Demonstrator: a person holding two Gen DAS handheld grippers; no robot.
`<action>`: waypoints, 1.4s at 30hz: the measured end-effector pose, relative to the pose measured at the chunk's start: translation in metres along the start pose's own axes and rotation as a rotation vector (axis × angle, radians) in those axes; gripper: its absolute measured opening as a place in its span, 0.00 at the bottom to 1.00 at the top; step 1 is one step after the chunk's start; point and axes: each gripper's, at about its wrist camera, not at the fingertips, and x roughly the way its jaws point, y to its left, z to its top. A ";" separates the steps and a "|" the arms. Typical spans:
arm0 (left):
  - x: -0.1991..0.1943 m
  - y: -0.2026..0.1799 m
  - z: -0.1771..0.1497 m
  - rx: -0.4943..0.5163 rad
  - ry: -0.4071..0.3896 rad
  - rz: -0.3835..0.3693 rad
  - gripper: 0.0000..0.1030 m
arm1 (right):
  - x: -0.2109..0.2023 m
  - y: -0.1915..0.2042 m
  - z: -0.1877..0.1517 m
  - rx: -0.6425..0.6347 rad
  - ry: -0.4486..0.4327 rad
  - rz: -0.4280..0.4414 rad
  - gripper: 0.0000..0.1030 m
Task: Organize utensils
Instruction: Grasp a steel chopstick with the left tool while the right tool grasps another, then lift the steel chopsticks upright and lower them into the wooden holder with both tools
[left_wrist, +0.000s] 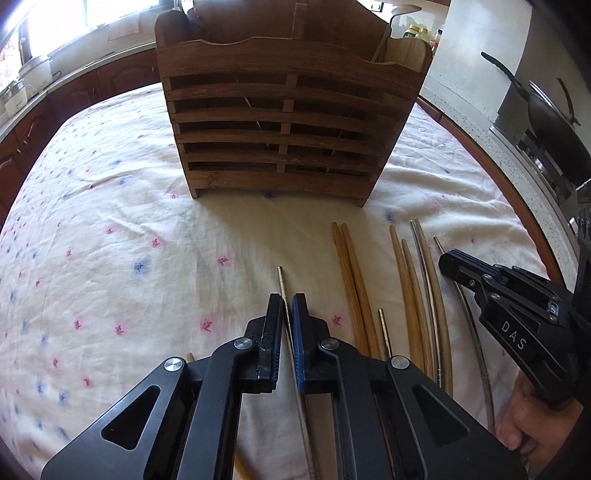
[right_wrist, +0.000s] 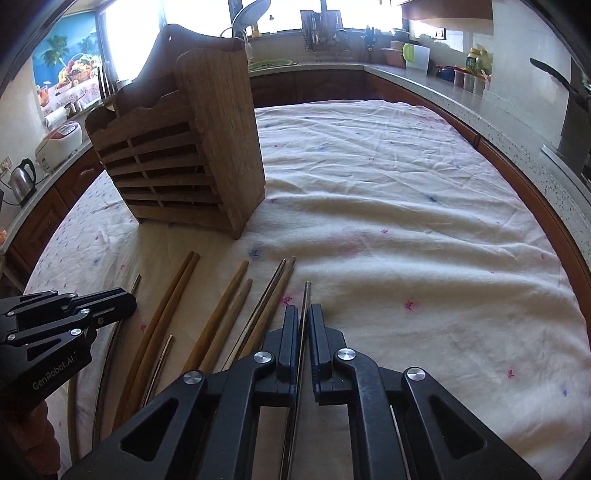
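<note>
Open cloth (right_wrist: 424, 229) right of rack (right_wrist: 184, 155)

My right gripper (right_wrist: 303, 314) has its jaws closed on a metal chopstick (right_wrist: 306, 295). Wooden chopsticks (right_wrist: 221, 314) lie just beside it on the cloth (right_wrist: 406, 221). The wooden holder (right_wrist: 184, 147) stands upright further back.

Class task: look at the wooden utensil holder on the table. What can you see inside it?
Inside the wooden utensil holder, a ladle-like utensil pokes out the top, and thin rods show through the front slats. The walls hide everything else.
</note>
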 end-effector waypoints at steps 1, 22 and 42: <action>-0.003 0.004 -0.002 -0.007 -0.004 -0.007 0.04 | -0.002 -0.002 0.000 0.016 0.001 0.020 0.05; -0.163 0.045 -0.001 -0.092 -0.297 -0.156 0.04 | -0.153 0.010 0.029 0.055 -0.321 0.175 0.04; -0.196 0.063 0.012 -0.129 -0.425 -0.135 0.04 | -0.179 0.025 0.058 0.032 -0.432 0.211 0.04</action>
